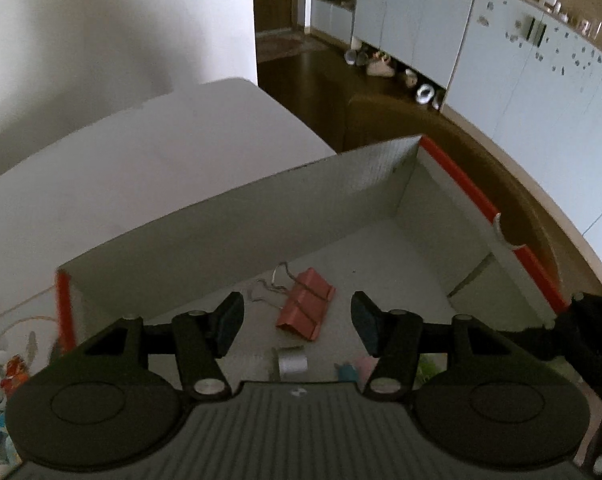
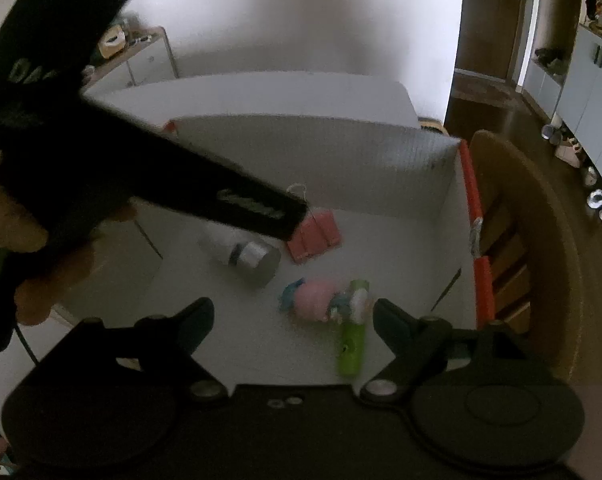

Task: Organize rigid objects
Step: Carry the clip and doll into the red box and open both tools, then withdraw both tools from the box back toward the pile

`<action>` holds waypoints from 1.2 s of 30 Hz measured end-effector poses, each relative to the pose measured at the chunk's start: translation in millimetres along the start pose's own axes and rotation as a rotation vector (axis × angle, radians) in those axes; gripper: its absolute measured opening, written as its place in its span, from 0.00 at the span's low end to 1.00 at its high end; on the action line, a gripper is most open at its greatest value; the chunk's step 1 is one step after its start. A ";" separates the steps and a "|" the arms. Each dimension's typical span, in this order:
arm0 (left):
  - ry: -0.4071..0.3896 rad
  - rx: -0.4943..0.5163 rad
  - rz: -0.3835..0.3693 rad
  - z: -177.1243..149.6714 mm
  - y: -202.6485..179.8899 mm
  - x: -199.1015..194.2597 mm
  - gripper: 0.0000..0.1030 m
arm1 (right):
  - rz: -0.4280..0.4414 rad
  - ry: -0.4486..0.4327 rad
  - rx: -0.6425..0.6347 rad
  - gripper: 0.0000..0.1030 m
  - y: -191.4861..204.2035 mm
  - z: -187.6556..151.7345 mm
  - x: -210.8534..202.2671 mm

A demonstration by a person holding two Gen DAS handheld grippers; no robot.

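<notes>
**Both tools open over the box**

The left tool [image 1: 297, 320] hangs over the box [image 1: 237, 216] with its jaws spread wide and nothing between them. Seen from the right wrist, its dark body [image 2: 149, 176] reaches in from the upper left, with the person's hand [image 2: 33, 240] wrapped around it, and its tip lies over the clip.

On the box floor, going left to right in the right wrist view: a bottle [image 2: 241, 254] lies on its side, its silver cap toward the camera. Just right of it lies a pink binder clip [image 2: 315, 236], its wire handles pointing toward the far wall. In the left wrist view that clip [image 1: 305, 304] sits between the open fingertips, with the bottle's cap [image 1: 293, 362] nearer the camera. Nearer still, a pink and blue toy [image 2: 321, 300] touches a green tube [image 2: 353, 344] at its right side.

The right tool [image 2: 293, 312] is also open and empty, held above the near edge of the box, with the toy between its fingertips. The box has orange trim along its right rim [image 2: 471, 188]; it stands on a white tabletop [image 2: 261, 92].
</notes>
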State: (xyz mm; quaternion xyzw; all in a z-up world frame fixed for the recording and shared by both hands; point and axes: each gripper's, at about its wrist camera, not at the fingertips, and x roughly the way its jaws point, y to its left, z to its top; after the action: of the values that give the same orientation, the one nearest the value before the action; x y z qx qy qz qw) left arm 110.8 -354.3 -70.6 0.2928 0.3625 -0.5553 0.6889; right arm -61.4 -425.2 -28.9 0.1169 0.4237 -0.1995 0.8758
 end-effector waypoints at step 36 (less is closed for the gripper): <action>-0.256 -0.132 0.041 -140.8 135.7 -154.8 0.78 | 0.127 -0.179 0.021 0.99 122.3 13.1 -35.8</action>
State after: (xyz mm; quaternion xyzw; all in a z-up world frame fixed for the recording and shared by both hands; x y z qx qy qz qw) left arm 200.3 -126.6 -22.5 0.1812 0.3013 -0.5487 0.7585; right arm -17.5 -311.9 11.7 0.1342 0.3335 -0.1577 0.9197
